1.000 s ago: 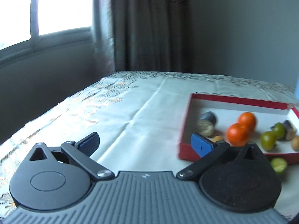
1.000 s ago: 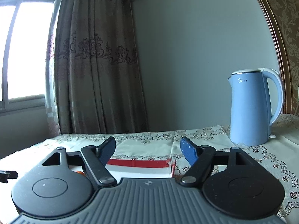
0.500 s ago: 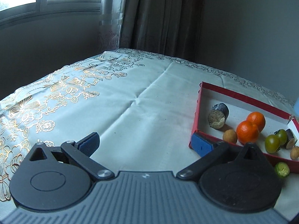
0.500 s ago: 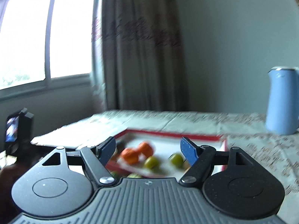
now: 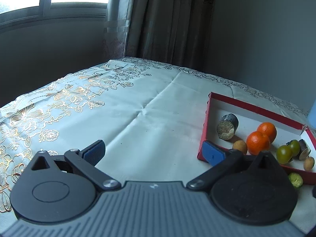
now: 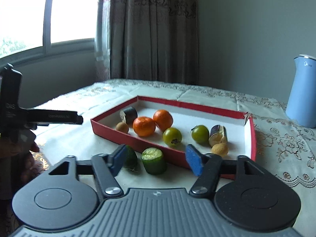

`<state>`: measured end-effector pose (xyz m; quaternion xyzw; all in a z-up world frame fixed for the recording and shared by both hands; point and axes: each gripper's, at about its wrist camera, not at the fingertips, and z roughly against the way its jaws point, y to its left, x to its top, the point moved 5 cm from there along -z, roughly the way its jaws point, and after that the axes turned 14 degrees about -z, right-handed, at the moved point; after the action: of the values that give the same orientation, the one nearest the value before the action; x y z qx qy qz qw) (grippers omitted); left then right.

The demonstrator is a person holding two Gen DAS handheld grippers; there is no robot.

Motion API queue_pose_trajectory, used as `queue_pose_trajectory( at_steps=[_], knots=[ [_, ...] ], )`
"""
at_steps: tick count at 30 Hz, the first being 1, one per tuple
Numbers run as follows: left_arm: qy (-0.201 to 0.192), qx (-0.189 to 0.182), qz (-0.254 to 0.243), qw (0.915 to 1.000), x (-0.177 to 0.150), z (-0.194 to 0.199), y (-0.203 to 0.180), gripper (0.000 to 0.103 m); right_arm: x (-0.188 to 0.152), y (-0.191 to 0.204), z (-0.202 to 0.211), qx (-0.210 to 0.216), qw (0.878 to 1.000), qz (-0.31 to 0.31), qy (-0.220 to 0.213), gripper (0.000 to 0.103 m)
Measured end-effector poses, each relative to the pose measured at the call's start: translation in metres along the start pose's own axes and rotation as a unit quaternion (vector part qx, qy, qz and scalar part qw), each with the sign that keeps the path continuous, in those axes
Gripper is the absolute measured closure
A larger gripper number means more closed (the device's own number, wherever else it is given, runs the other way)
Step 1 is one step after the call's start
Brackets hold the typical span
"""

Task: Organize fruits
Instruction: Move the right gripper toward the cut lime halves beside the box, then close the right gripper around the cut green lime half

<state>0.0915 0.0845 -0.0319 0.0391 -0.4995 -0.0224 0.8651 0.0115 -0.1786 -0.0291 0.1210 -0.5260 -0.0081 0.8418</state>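
**Ana:** Fruit is nearly all inside the red tray [image 6: 173,152] already: two oranges [image 6: 144,126], two green tomatoes [image 6: 172,137], small brown round fruits [image 6: 219,149] and a couple of dark cut pieces [image 6: 129,114]. Why is the right tool [image 6: 156,159] so low at the near wall?

**Ben:** Because two green cut pieces [image 6: 154,161] lie outside, on the surface [image 5: 138,118] just in front of that wall. They look like the leftovers, so my guess is one of them goes in next. The nearer piece stands on end with its cut face up, between the blue pads and a little beyond them.

**Ana:** Does the tool have it?

**Ben:** No. Its jaws have just been closing, yet they stand partly open with clear gaps either side of the piece. The other green piece sits half hidden behind the left pad [image 6: 119,159]; I cannot tell whether they touch.

**Ana:** And the left tool [image 5: 154,154]?

**Ben:** Wide open, holding nothing, hovering over bare cloth beside the tray's left corner. Its right pad [image 5: 213,155] overlaps that corner in the left wrist view, though I cannot say it touches. I would judge it is keeping out of the way, or ready to steady the tray.

**Ana:** Anything awkward?

**Ben:** The two pieces are close together and close to the wall, so closing on one may nudge the other. The blue kettle [image 6: 303,92] stands well apart at the right.
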Motion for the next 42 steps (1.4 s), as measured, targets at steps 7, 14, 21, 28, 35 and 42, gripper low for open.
queue_pose_trajectory(
  at_steps=[7,14,21,28,35,42],
  knots=[
    [-0.002,-0.005,0.004,1.0,-0.001,0.0,0.002,0.0,-0.005,0.005,-0.027,-0.025,0.999,0.004,0.023,0.043],
    [0.0,-0.01,0.007,0.9999,-0.001,0.0,0.003,0.0,-0.007,0.004,-0.043,-0.042,0.998,-0.001,0.049,0.058],
    [0.0,-0.01,0.008,0.9999,-0.001,0.0,0.003,0.0,-0.004,0.006,-0.048,-0.046,0.997,-0.005,0.057,0.059],
    [0.001,-0.01,0.008,0.9999,-0.001,-0.001,0.002,0.0,-0.006,0.006,-0.048,-0.053,0.997,-0.006,0.059,0.06],
    [0.004,-0.009,0.009,0.9999,-0.001,-0.002,0.002,0.0,-0.004,-0.001,-0.05,-0.042,0.996,-0.045,0.064,0.063],
    [0.005,-0.005,0.008,0.9999,-0.001,-0.002,0.002,0.0,-0.003,-0.001,-0.054,-0.036,0.995,-0.07,0.062,0.069]
  ],
)
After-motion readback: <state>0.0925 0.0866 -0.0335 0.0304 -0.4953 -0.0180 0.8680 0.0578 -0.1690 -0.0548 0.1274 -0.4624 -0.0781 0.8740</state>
